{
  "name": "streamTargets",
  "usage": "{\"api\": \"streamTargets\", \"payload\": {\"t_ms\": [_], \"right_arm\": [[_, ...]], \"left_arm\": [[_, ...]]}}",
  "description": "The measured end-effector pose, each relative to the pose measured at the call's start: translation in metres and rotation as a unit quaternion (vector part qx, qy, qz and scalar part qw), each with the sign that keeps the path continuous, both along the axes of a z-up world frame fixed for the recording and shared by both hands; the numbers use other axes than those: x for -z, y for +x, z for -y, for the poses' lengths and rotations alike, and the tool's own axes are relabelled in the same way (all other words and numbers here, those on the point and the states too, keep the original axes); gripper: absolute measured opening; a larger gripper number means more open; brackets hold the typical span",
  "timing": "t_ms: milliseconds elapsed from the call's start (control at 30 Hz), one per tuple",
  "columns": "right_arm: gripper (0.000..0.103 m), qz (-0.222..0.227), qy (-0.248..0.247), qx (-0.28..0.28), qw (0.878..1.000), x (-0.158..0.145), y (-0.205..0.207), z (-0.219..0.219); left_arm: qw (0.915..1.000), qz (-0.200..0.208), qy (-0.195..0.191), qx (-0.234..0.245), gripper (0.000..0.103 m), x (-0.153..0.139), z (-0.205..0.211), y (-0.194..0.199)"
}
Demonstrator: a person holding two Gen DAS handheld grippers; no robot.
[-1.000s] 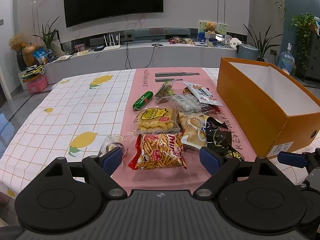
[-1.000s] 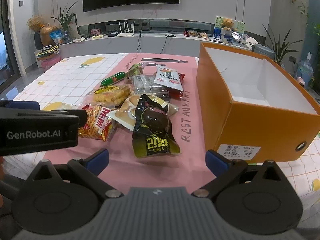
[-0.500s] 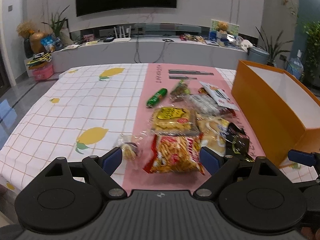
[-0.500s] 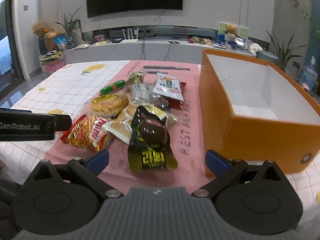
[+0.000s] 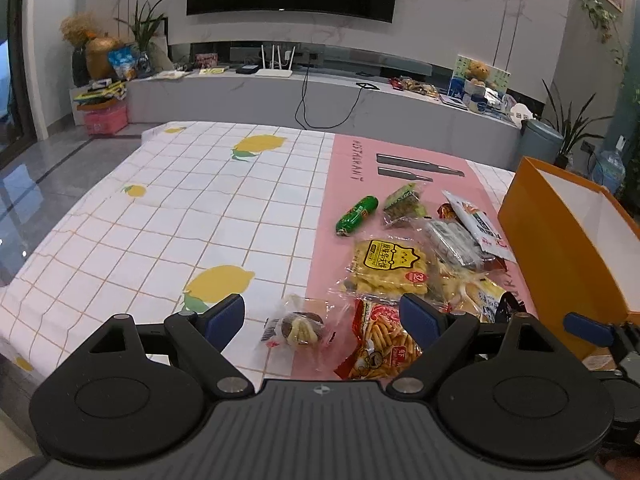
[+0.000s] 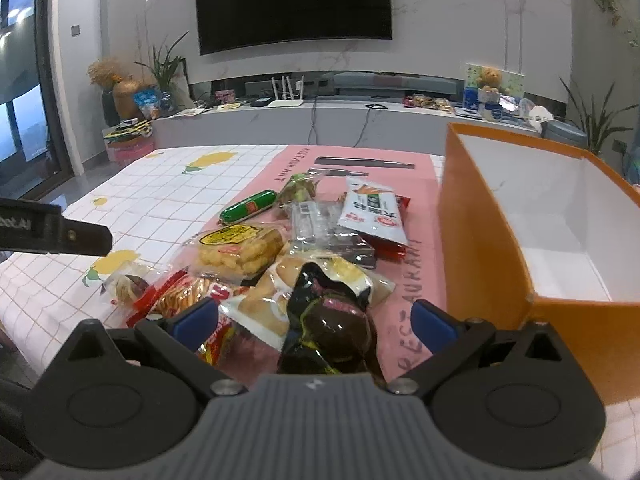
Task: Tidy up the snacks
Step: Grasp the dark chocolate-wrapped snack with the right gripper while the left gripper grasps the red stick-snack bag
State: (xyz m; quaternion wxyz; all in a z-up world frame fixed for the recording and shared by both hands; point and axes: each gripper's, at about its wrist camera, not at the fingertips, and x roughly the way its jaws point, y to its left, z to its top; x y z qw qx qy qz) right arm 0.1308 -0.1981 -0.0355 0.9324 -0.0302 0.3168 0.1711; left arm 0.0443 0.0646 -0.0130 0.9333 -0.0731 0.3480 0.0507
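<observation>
Since a second ago, our left gripper [image 5: 322, 316] has swung left, now framing a clear-wrapped cake [image 5: 298, 326]; our right gripper [image 6: 312, 318] has closed in on the black packet [image 6: 326, 320]. Both stay spread, holding nothing. The glossy snacks lie heaped beside the orange box [image 6: 516, 236] near the table's right edge.

The box [image 6: 476, 240] is orange outside, white inside. The desk [image 5: 180, 216] cloth shows white checks with yellow lemons beside a pink strip.

Snack packets [image 5: 384, 268] [image 6: 304, 248] lie heaped on the pink mat, overlapping; a green sausage [image 5: 357, 215] lies apart. The orange box [image 6: 520, 220] stands open beside them.
</observation>
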Motion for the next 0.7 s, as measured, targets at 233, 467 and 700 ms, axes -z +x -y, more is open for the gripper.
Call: {"api": "streamTargets", "payload": {"t_ms": [233, 467, 700], "right_arm": [[0.099, 0.065, 0.027, -0.013, 0.997, -0.007, -0.019, -0.001], [0.076, 0.019, -0.042, 0.023, 0.999, 0.020, -0.011, -0.013], [0.073, 0.011, -0.027, 0.020, 0.999, 0.030, -0.003, -0.006]], "left_arm": [[0.9995, -0.011, -0.014, -0.024, 0.102, 0.001, -0.018, 0.002], [0.9996, -0.011, -0.024, -0.011, 0.102, 0.000, -0.017, -0.002], [0.9999, -0.007, 0.000, -0.008, 0.102, 0.000, -0.009, -0.002]]}}
